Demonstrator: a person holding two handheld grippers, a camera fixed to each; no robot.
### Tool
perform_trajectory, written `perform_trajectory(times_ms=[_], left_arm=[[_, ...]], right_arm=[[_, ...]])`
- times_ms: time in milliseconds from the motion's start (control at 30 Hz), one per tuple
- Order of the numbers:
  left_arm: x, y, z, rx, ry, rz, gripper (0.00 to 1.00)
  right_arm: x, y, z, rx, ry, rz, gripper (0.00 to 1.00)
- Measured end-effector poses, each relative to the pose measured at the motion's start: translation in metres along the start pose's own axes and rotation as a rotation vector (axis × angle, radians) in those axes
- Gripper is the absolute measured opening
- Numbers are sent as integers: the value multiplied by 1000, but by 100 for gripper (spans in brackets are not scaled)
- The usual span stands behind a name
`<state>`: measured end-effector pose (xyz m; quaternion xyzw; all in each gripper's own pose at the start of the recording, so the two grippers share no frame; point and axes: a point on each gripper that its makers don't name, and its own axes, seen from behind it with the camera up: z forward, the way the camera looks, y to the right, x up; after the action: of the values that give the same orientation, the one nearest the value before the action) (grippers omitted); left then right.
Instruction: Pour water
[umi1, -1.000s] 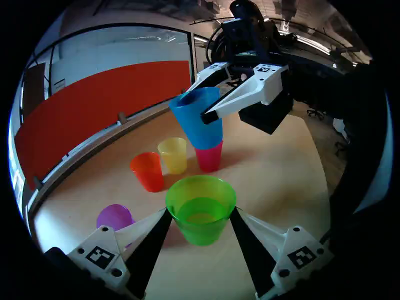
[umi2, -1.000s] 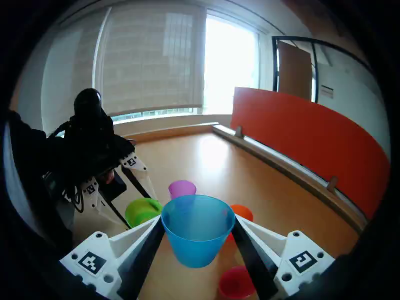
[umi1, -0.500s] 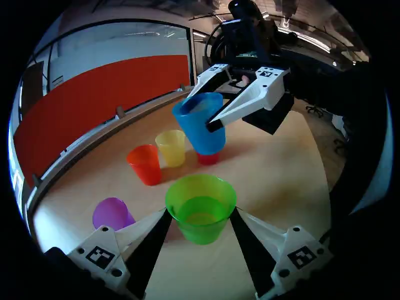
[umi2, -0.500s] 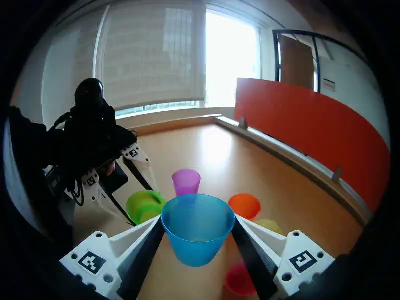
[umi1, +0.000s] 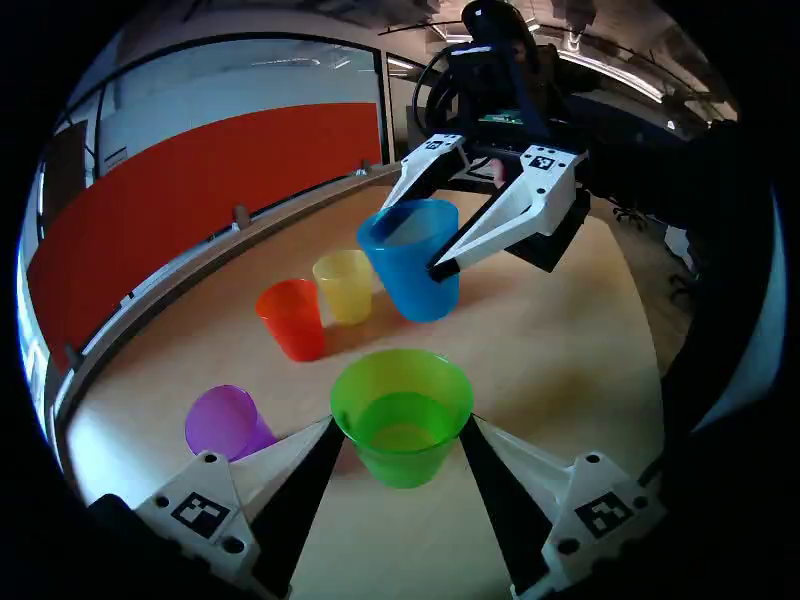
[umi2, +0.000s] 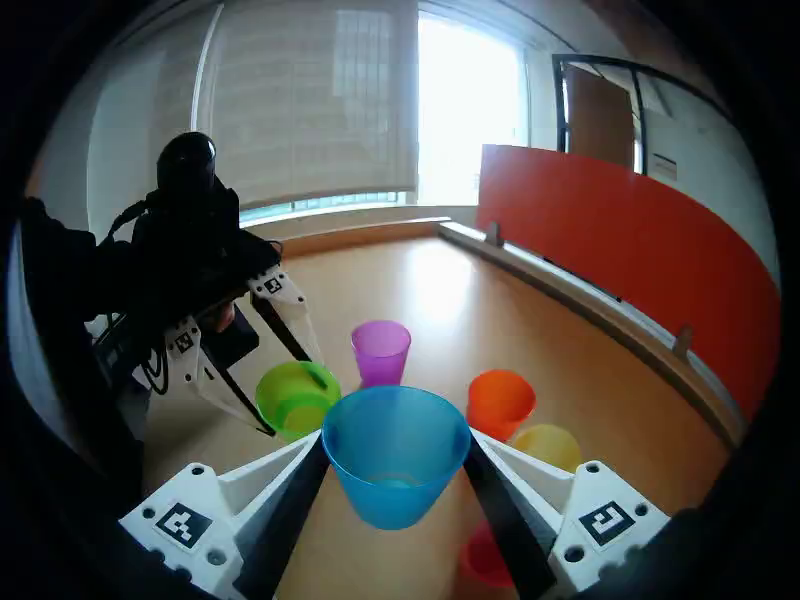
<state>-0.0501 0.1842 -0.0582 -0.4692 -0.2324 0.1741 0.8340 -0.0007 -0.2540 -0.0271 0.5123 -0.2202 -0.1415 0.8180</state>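
Two-cup arrangement for pouring. The left gripper (umi1: 400, 445) is clasping the green cup (umi1: 402, 400) between both fingers, keeping it upright at the near side of the table (umi1: 570, 340) so that its open mouth is facing up as a receiver. The right gripper (umi1: 412, 238) is pinching the blue cup (umi1: 405, 280) in the same way, farther off and slightly to the right. That cup's rim is level, so nothing is spilling. Whether its base is touching the table cannot be told. The water is showing only as a faint level line low inside the green cup, and its depth is unclear. The orange cup (umi1: 292, 318), yellow cup (umi1: 344, 286) and purple cup (umi1: 224, 424) are standing to the left, apart from both grippers, leaving the pouring path open. A red cup (umi2: 485, 565) is standing below the blue one.
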Motion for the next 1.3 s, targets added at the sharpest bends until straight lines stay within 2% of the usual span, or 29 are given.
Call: perform_trajectory(times_ms=[500,800,1300], left_arm=[[-9,-1,0,-7,-29,1,83],[-15,-3,1,-20,-54,-3,83],[-25,2,6,-48,-98,20,83]], right_arm=[[-24,-4,6,11,-44,-12,93],[-34,-8,12,16,-70,-41,92],[-51,-17,23,33,-95,-59,93]])
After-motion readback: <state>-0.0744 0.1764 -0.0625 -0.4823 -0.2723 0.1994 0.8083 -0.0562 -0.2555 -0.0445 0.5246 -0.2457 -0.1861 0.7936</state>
